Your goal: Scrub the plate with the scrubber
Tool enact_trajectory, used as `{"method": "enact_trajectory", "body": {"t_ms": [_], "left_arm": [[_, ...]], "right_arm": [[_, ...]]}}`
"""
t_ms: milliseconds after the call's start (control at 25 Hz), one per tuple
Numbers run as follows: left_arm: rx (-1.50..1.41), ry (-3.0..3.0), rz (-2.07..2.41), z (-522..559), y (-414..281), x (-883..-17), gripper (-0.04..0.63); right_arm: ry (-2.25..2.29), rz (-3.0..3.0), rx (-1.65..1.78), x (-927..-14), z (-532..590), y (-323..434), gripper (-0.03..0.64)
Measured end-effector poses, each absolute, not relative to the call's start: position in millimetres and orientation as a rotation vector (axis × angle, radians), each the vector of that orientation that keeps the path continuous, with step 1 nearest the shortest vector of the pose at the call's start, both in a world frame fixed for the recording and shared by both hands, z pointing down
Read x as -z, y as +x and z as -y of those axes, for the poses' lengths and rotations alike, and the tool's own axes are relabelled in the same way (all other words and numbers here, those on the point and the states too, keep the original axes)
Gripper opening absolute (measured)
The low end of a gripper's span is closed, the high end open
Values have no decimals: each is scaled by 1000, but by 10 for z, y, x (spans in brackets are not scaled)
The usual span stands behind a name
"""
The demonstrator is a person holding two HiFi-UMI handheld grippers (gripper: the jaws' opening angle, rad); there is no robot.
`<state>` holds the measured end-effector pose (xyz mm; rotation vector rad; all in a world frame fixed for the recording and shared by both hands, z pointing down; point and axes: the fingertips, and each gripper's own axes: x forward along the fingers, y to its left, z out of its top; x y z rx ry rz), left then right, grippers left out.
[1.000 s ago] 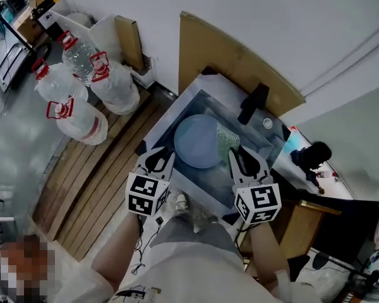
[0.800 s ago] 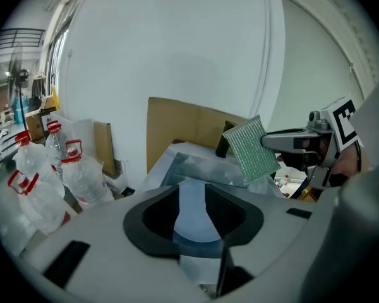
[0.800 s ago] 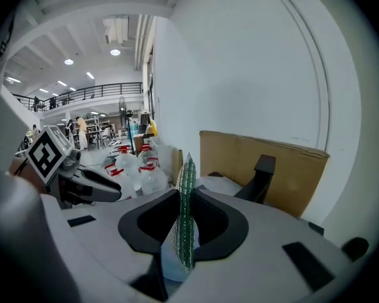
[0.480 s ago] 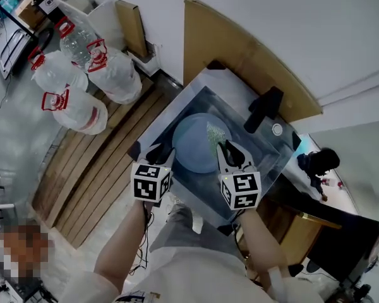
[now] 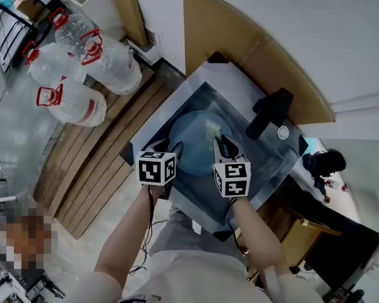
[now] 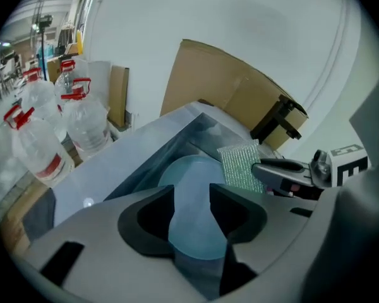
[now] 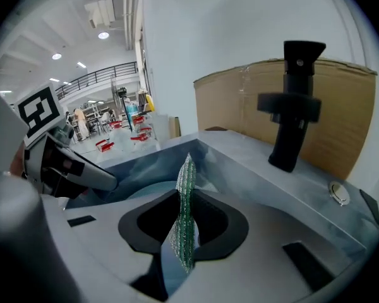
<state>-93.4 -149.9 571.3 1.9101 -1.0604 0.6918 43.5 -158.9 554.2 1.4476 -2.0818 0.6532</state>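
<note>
- The left gripper (image 5: 166, 149), lower centre of the head view, has its jaws apart and they have just been opening. The pale blue round plate (image 5: 196, 139) shows through the gap in the left gripper view, but the pads do not press on it.
- The right gripper (image 5: 220, 142), just right of it, is clamped on the thin green mesh rectangular scrubber (image 7: 186, 213).
- The plate lies in the basin of the grey steel sink (image 5: 153, 124), at the middle of the frame.
- Likely step: reaching the plate. A good move would close the left jaws on the near rim to steady it, then roll the right wrist so the mesh lies flat.
- In the right gripper view the scrubber stands edge-on. Its long axis runs out from the jaws, with the free end toward the top of the frame.
- In the head view that end lies over the plate's right part.
</note>
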Motion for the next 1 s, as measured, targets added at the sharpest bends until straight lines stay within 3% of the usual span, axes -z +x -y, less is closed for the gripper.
{"method": "enact_trajectory", "body": {"t_ms": [160, 320, 920, 1000], "left_arm": [[-687, 1843, 1120, 1636, -934, -5895, 216], [-818, 1696, 1235, 1697, -1038, -6191, 216], [-893, 1514, 1306, 1731, -1115, -6708, 208], [-892, 1516, 1322, 1750, -1131, -6750, 165]], "right_arm": [[1456, 2025, -647, -5706, 1632, 551, 97], [1404, 1952, -562, -5794, 1667, 645, 97], [1310, 1887, -457, -6012, 1659, 858, 97], [1306, 1876, -443, -6023, 1658, 909, 95]]}}
